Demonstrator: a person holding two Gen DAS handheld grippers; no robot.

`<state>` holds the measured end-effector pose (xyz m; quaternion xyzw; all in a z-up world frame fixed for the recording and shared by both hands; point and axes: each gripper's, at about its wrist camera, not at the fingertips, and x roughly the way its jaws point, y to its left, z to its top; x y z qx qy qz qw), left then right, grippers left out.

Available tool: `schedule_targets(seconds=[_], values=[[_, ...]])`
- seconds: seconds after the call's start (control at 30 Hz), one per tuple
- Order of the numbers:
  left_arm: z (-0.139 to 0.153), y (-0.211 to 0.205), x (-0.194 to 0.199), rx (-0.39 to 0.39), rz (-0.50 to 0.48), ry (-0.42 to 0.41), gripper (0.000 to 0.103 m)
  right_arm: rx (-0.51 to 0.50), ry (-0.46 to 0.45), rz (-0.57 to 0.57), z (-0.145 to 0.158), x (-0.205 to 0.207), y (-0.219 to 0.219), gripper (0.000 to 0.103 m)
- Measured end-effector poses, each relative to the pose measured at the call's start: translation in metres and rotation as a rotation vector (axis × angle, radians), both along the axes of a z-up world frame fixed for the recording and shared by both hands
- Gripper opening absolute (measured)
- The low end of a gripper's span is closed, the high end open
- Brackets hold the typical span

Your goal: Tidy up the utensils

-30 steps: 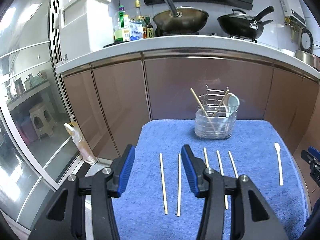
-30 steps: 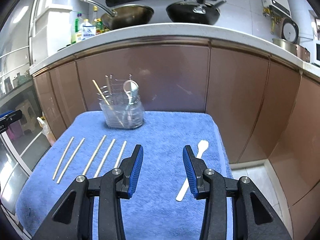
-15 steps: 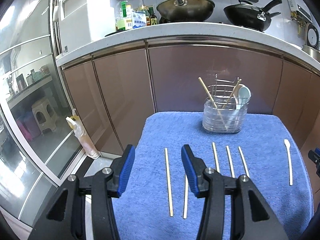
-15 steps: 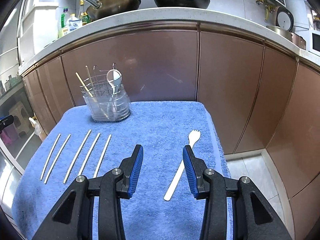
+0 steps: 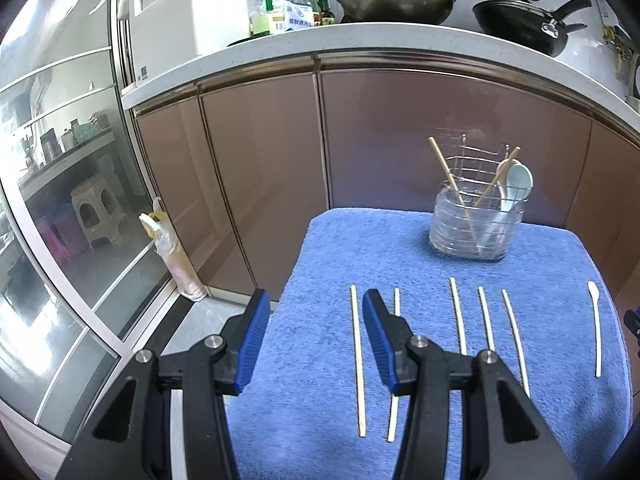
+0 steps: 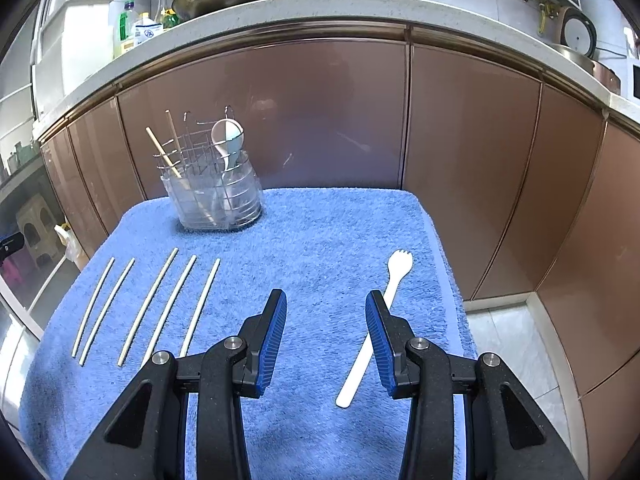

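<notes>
Several wooden chopsticks (image 5: 357, 360) lie in a row on a blue towel (image 5: 400, 248); they also show in the right wrist view (image 6: 166, 294). A white plastic fork (image 6: 378, 314) lies at the towel's right side, also in the left wrist view (image 5: 596, 330). A clear wire utensil holder (image 5: 478, 222) at the towel's far end holds two chopsticks and a white spoon (image 6: 228, 140). My left gripper (image 5: 314, 338) is open and empty above the towel's left edge, its right finger over a chopstick. My right gripper (image 6: 326, 332) is open and empty, just left of the fork.
Brown cabinet fronts (image 6: 460, 120) rise behind the towel under a white counter (image 5: 360, 40) with woks and bottles. Glass sliding doors (image 5: 60, 200) stand at the left. A tiled floor (image 6: 516, 352) lies to the right of the towel.
Both grippers have come lower and closer to the towel. The left one shifted left, toward the towel's edge; the right one has drawn closer to the fork. Both stay open.
</notes>
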<state>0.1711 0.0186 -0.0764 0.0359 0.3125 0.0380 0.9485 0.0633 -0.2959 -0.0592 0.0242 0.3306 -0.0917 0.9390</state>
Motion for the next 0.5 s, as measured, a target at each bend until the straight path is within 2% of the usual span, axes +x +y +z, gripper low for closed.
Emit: schedule_targets(seconds=[0.5], values=[[-0.008,0.018,0.003,-0.011,0.048,0.018,0.046,-0.008,0.015,0.010,-0.001,0.003,0.005,0.041]])
